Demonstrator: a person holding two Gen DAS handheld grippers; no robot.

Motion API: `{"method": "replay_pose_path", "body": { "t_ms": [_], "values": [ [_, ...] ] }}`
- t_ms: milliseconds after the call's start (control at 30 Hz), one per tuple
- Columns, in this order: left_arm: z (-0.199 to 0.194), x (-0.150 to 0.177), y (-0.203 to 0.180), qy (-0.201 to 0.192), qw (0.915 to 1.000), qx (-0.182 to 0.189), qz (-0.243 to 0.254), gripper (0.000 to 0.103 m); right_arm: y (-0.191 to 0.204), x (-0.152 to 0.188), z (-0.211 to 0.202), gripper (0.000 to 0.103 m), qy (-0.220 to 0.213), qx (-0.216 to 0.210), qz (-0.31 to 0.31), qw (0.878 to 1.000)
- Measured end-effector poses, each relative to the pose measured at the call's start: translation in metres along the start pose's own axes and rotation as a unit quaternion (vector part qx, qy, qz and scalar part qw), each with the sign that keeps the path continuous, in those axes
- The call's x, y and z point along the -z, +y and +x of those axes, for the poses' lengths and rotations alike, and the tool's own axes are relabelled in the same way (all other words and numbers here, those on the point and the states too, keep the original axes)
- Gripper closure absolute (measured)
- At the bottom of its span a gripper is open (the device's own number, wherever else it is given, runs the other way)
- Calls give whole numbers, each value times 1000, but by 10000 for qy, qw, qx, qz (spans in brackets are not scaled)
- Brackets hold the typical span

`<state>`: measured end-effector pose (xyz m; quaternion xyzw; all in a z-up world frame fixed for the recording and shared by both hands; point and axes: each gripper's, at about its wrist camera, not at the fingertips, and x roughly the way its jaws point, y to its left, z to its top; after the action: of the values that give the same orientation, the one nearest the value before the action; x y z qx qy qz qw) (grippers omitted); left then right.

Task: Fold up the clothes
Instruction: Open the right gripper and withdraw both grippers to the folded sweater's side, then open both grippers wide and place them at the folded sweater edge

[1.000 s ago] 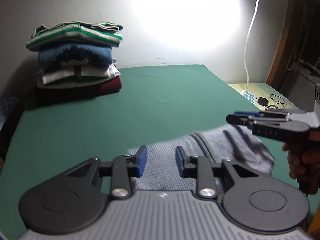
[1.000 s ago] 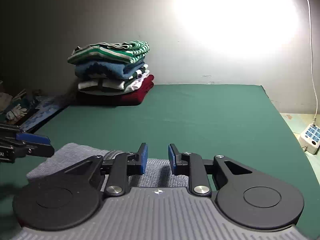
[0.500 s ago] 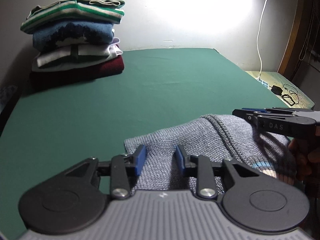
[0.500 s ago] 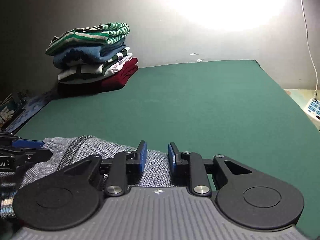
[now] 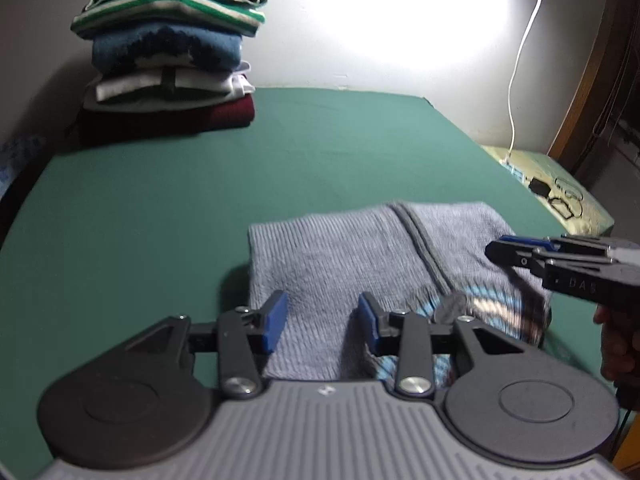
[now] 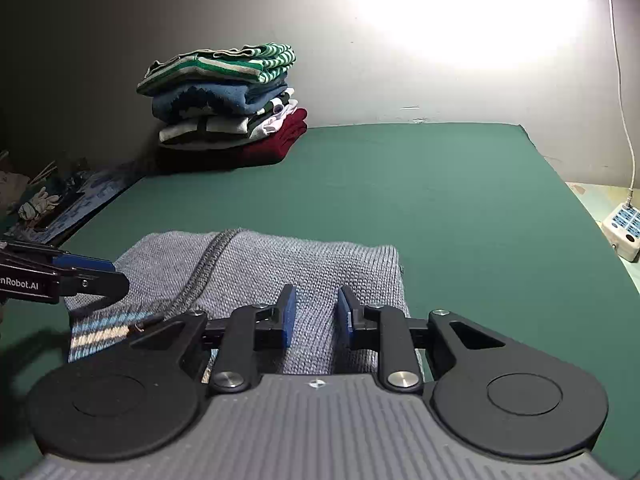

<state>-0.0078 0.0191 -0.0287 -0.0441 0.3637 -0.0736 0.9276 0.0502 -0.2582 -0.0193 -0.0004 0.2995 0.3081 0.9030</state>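
Releasing the folded grey knit sweater (image 5: pixel 352 256) onto the green table (image 5: pixel 200 192), the left gripper (image 5: pixel 322 322) is opening, the right gripper (image 6: pixel 316 316) stands apart; next, probably stacking.

- home room, looks like a bedroom or spare room rigged for laundry folding
- green cloth-covered table (image 6: pixel 400 184) pushed against a plain painted wall (image 6: pixel 120 20)
- stack of folded sweaters (image 6: pixel 224 104) in the far corner, grey knit sweater (image 6: pixel 280 268) in front
- white power strip (image 6: pixel 624 236) on a side surface, cable (image 6: pixel 622 80) running up the wall
- wooden door frame (image 5: pixel 580 80) at right
- single harsh light glare on the wall
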Motion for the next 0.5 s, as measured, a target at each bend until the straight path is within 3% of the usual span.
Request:
{"method": "replay_pose_path", "body": {
  "t_ms": [367, 500],
  "values": [
    [-2, 6, -18, 136, 9983, -539, -156, 61, -11, 9, -3, 77, 24, -319, -7, 9995],
    [-3, -17, -18, 360, 9942, -931, -389, 50, -11, -2, -13, 72, 63, -300, -242, 9992]
  ]
}}
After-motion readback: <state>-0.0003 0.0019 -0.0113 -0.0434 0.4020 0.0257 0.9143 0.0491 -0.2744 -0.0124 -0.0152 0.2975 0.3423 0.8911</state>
